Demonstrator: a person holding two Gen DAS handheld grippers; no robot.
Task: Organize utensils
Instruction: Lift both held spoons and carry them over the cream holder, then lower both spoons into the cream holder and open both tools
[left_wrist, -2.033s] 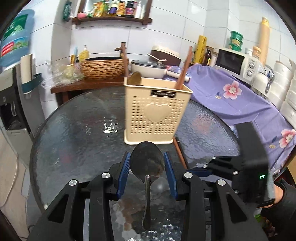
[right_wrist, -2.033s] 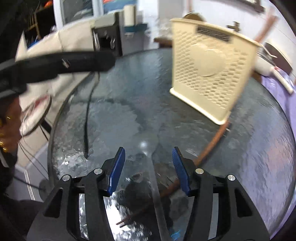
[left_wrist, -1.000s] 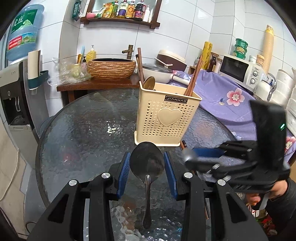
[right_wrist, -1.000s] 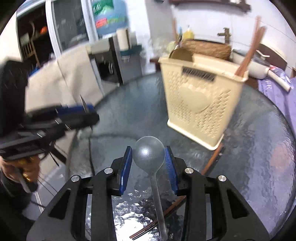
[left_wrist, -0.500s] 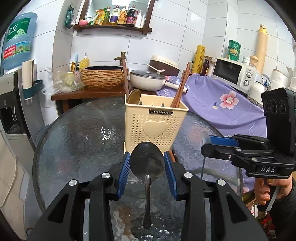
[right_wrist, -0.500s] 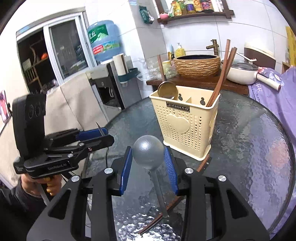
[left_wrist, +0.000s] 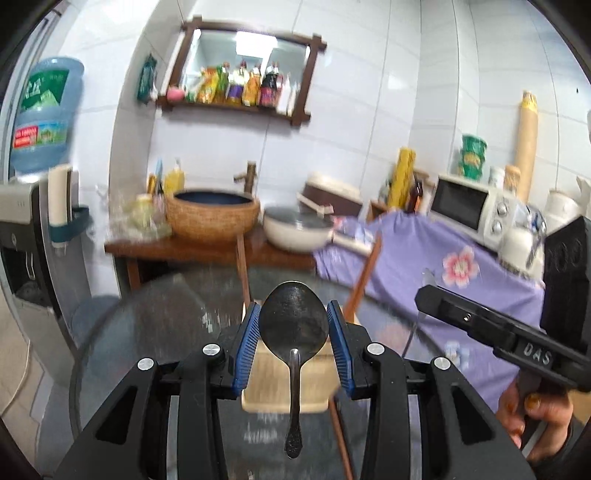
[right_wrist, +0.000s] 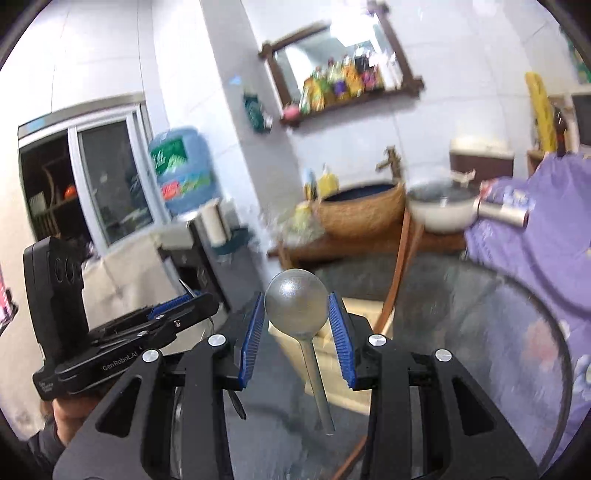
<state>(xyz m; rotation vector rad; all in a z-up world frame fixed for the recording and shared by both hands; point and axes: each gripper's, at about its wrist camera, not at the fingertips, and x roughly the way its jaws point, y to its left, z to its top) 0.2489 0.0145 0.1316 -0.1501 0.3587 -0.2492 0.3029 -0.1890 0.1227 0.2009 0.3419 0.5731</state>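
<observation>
You're working in a home kitchen. White tiled walls run behind a wooden shelf of sauce bottles at upper centre. A microwave sits at right, a lidded pan and a woven basin on the wooden counter at centre, and a water dispenser bottle at upper left.

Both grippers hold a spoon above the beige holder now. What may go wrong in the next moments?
1. Each spoon, the dark spoon and the grey spoon, is pinched only at the edges of its bowl with the handle hanging free, so it may swing or slip out.
2. The chopsticks stand up from the utensil holder; a descending handle may hit them.
3. The left gripper and right gripper work close together and may collide.
</observation>
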